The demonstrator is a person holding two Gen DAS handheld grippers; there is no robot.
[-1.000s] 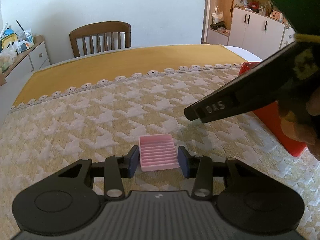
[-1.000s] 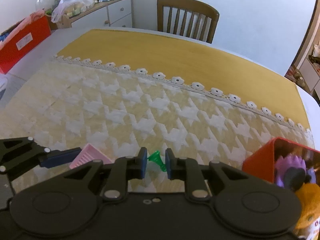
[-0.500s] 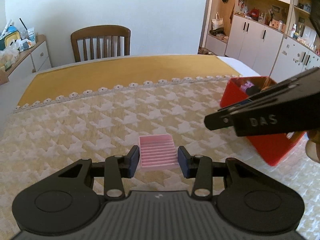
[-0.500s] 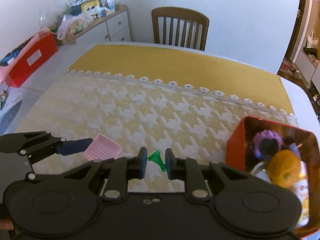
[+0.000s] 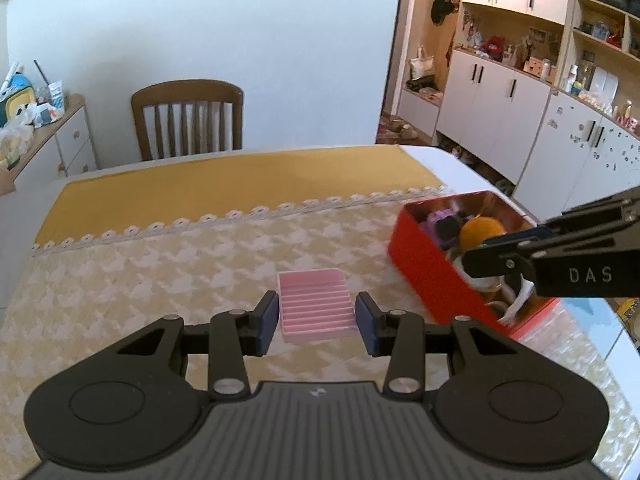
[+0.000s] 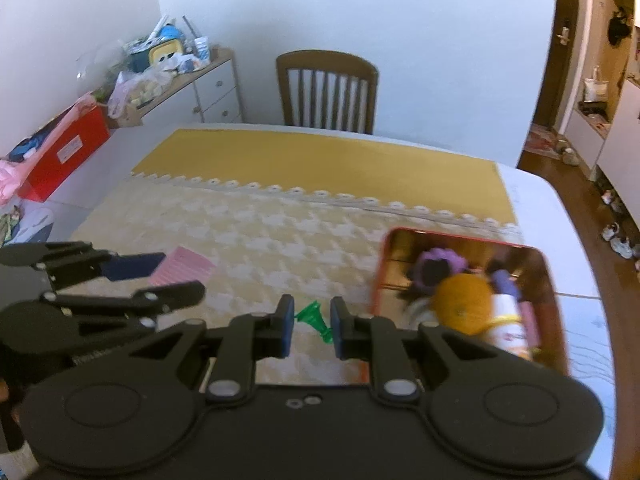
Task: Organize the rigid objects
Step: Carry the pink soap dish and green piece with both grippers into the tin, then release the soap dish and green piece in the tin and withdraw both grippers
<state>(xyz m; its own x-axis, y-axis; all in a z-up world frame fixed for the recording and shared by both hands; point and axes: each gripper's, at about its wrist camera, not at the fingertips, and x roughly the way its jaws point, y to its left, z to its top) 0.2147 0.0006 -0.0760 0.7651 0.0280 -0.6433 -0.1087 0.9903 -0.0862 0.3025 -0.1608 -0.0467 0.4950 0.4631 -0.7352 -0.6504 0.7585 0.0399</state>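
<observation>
Above the yellow houndstooth-patterned cloth on the worktop [image 5: 168, 280], the left claw [image 5: 316, 320] pinches a pink ribbed plastic tray [image 5: 314, 306] between its blue pads, one pad against each side of the tray. From the right wrist view the same tray shows as a pink slab clear of the cloth, gripped at its left edge, well to the left of the tin.

The right claw [image 6: 313, 326] is nearly pressed together, pinching a small green plastic funnel-shaped piece [image 6: 314, 318] that sits slantwise between the pads. It hangs just left of the near corner of a red rectangular metal tin [image 6: 376, 276]. In the left wrist view this claw reaches in from the right over the tin's open top.

The tin stands on the right part of the worktop with its lid off. Inside lie an orange round object [image 6: 462, 300], a purple ruffled object with a dark middle [image 6: 438, 266], and a white container with a yellow band [image 6: 508, 324], crowded together and blurred.

A wooden chair with a slatted back [image 5: 188, 120] stands at the far side of the worktop.
</observation>
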